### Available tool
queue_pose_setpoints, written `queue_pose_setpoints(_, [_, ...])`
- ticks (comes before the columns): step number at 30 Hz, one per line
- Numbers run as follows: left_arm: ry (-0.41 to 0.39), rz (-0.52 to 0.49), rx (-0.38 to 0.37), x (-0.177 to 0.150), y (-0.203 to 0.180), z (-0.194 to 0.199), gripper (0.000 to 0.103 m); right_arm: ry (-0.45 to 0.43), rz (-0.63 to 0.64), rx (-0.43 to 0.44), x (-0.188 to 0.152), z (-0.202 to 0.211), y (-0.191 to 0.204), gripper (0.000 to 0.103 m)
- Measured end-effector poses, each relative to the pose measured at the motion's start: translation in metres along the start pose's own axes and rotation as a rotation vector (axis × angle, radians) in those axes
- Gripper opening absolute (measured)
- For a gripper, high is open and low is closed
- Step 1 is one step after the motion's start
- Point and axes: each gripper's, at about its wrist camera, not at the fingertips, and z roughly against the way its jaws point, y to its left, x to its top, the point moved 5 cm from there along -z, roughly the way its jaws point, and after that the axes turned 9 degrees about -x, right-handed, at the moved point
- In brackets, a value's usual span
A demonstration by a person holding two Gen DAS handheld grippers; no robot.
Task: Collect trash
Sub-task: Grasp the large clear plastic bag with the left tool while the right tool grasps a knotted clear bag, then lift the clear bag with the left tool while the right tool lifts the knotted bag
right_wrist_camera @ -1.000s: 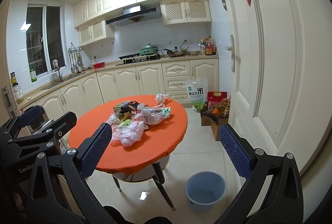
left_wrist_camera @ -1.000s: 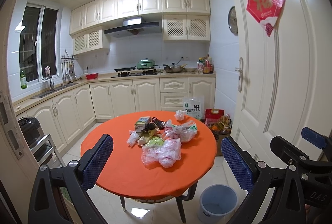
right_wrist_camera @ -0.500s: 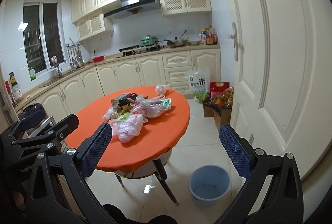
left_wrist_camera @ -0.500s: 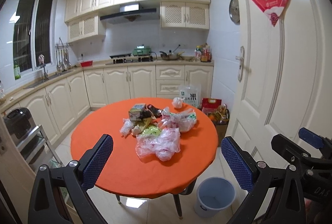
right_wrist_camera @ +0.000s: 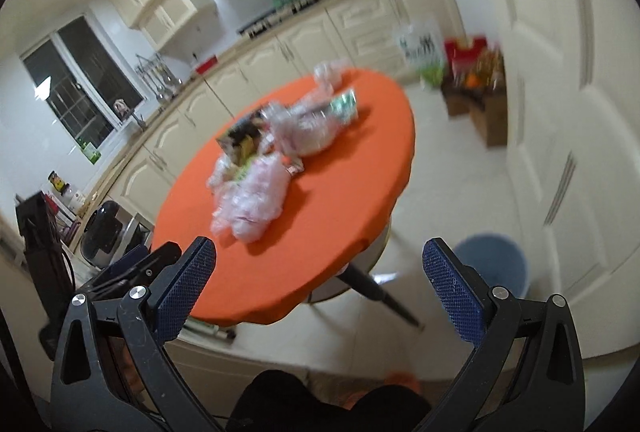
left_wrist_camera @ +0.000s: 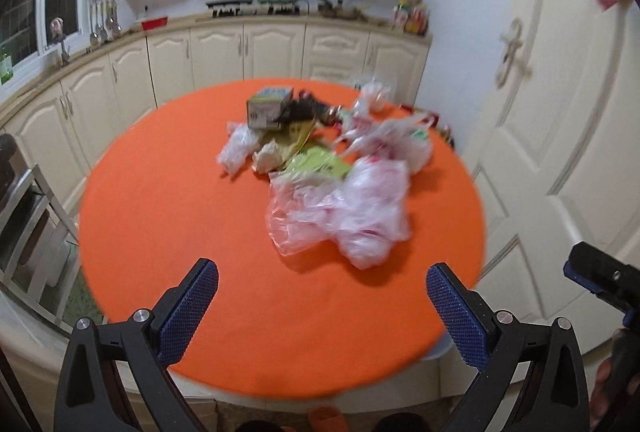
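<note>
Both grippers have closed on the round orange table (left_wrist_camera: 200, 232) since the earlier frames; it now fills the left wrist view, and both views carry motion blur. Left gripper (left_wrist_camera: 322, 292): tongs wide, nothing between them, hovering over the bare near cloth. Right gripper (right_wrist_camera: 319, 272): tongs wide, empty, off the table's near edge.

Trash sits mid-table. In the left view the pink plastic bag (left_wrist_camera: 348, 216) lies at 12 o'clock from the left gripper, nearest of the pile. Past it, toward 11 o'clock, a green-yellow wrapper (left_wrist_camera: 316, 164), a small crumpled bag (left_wrist_camera: 238, 148) and a cardboard box (left_wrist_camera: 268, 108). Another knotted bag (left_wrist_camera: 400, 144) lies toward 1 o'clock. In the right view the blue bin (right_wrist_camera: 494, 264) stands on the floor at 1 o'clock, beside the table leg.

Risks, judged: thin film may slip from the pads or drag neighbouring scraps off the cloth. A pinch set too low could catch the tablecloth. Bin is well apart from the pile, so loosely held pieces could drop in transit.
</note>
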Motion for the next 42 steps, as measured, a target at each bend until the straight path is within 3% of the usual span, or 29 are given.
queue_pose_setpoints(2, [0.022,0.02,0.006,0.009,0.006,-0.016,0.102,0.029,-0.025,0.022,0.005,-0.019,-0.006,0.103])
queue_pose_setpoints(4, [0.032,0.021,0.016,0.021,0.006,-0.031,0.102,0.043,-0.026,-0.024,0.011,-0.037,-0.014,0.103])
queue_pose_setpoints(7, [-0.003,-0.079,0.025,0.038,-0.014,-0.051,0.102,0.039,-0.01,-0.093,0.019,-0.055,-0.018,0.103])
queue_pose_setpoints(12, [0.059,-0.18,0.052,0.044,-0.034,-0.105,0.1,0.037,0.04,-0.154,0.037,-0.077,-0.014,0.103])
queue_pose_setpoints(15, [0.09,-0.183,0.086,0.044,-0.029,-0.129,0.092,0.035,0.082,-0.182,0.043,-0.088,-0.008,0.103])
queue_pose_setpoints(17, [0.087,-0.178,0.064,0.045,-0.027,-0.135,0.084,0.034,0.113,-0.199,0.048,-0.096,-0.003,0.103])
queue_pose_setpoints(18, [0.083,-0.176,0.054,0.045,-0.026,-0.135,0.082,0.03,0.13,-0.206,0.051,-0.1,0.0,0.103])
queue_pose_setpoints(23, [0.037,-0.16,-0.047,0.045,-0.018,-0.113,0.055,0.027,0.192,-0.209,0.062,-0.117,0.015,0.103])
queue_pose_setpoints(28, [0.002,-0.106,-0.043,0.039,0.01,-0.092,0.055,0.038,0.235,-0.211,0.068,-0.133,0.032,0.103])
queue_pose_setpoints(34, [-0.036,-0.05,0.016,0.035,0.048,-0.057,0.054,0.059,0.28,-0.192,0.067,-0.149,0.057,0.103])
queue_pose_setpoints(39, [-0.045,-0.035,0.019,0.031,0.056,-0.035,0.054,0.0,0.316,-0.284,0.09,-0.165,0.066,0.103])
queue_pose_setpoints(42, [-0.062,-0.037,0.012,0.034,0.056,-0.028,0.054,0.002,0.363,-0.286,0.1,-0.178,0.074,0.103])
